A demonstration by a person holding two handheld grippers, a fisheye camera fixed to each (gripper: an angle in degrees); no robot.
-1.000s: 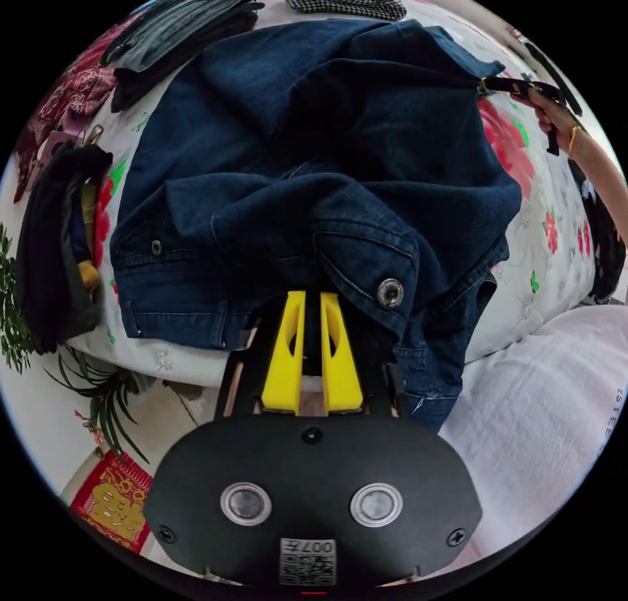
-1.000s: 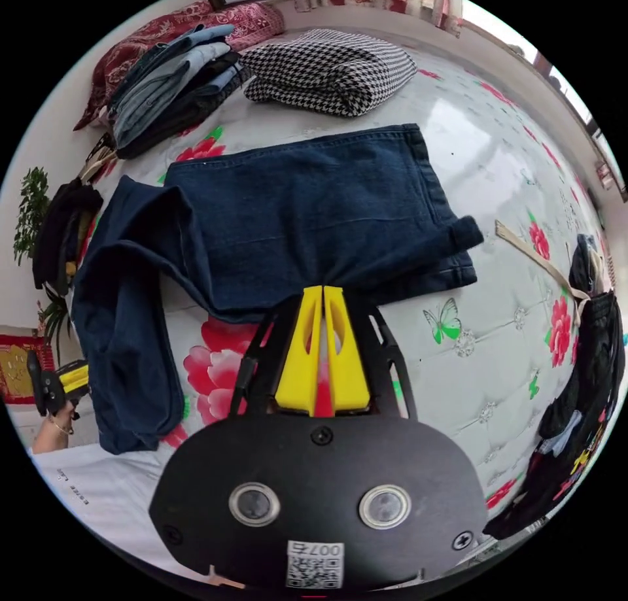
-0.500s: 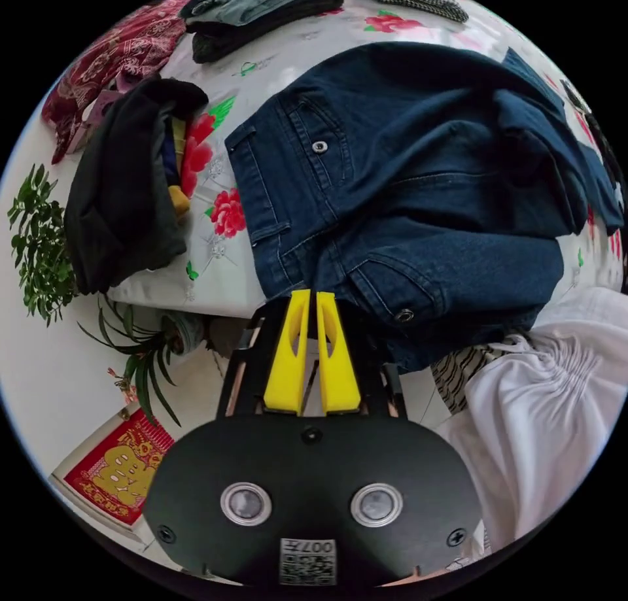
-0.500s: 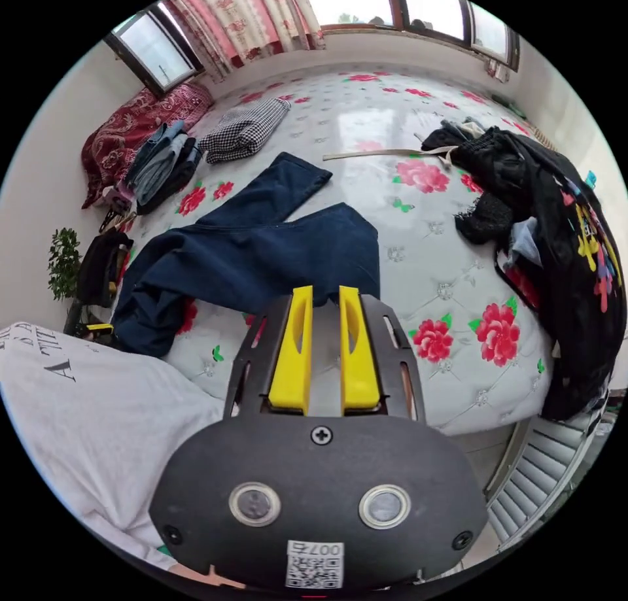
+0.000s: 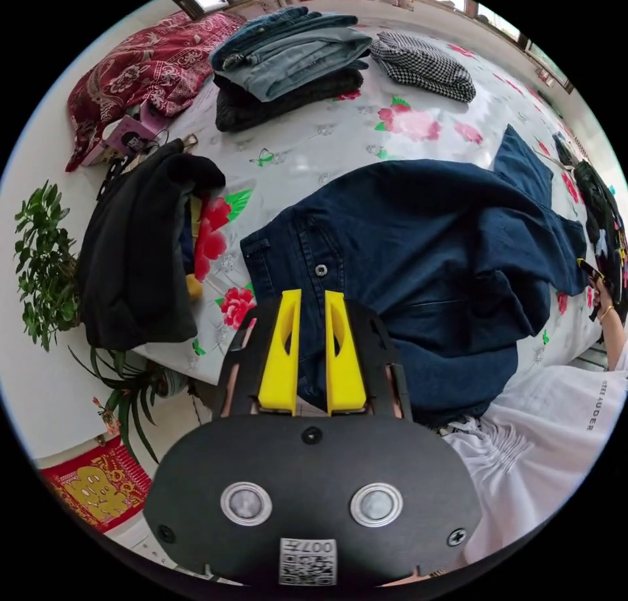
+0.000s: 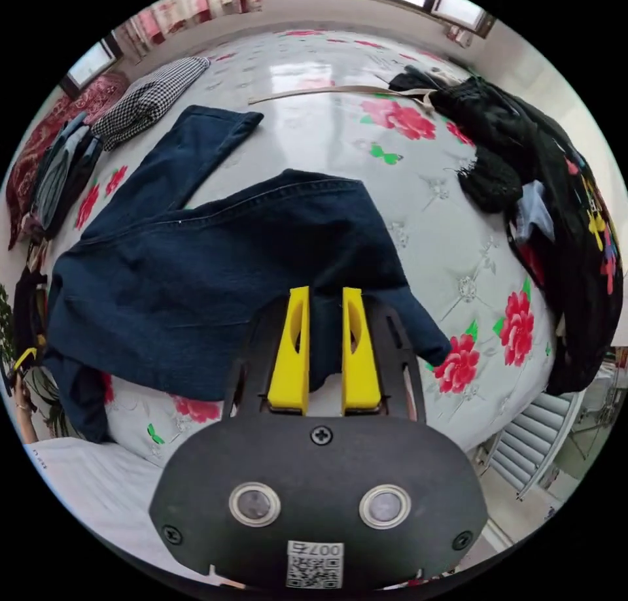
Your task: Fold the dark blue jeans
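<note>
The dark blue jeans (image 5: 425, 235) lie spread and rumpled on the flowered bed (image 5: 307, 150). Their waistband with a metal button is toward me and one leg runs off to the far right. My left gripper (image 5: 313, 295) hovers at the waistband, its yellow jaws parted with denim showing in the gap. In the right gripper view the jeans (image 6: 196, 280) stretch leftwards, one leg angled away. My right gripper (image 6: 325, 291) is open at the near edge of the other leg, with denim between its jaws.
Folded jeans (image 5: 288, 45) and a folded checked garment (image 5: 422, 68) sit at the back of the bed. A black garment heap (image 5: 137, 235) lies at the left edge and a black clothes pile (image 6: 556, 189) on the right. Plants (image 5: 42, 261) stand beside the bed. A person's white shirt (image 5: 543, 444) is close.
Both grippers held the jeans a second ago and then let go. The left jaws went from shut to parted. Both now sit close over the denim again.
</note>
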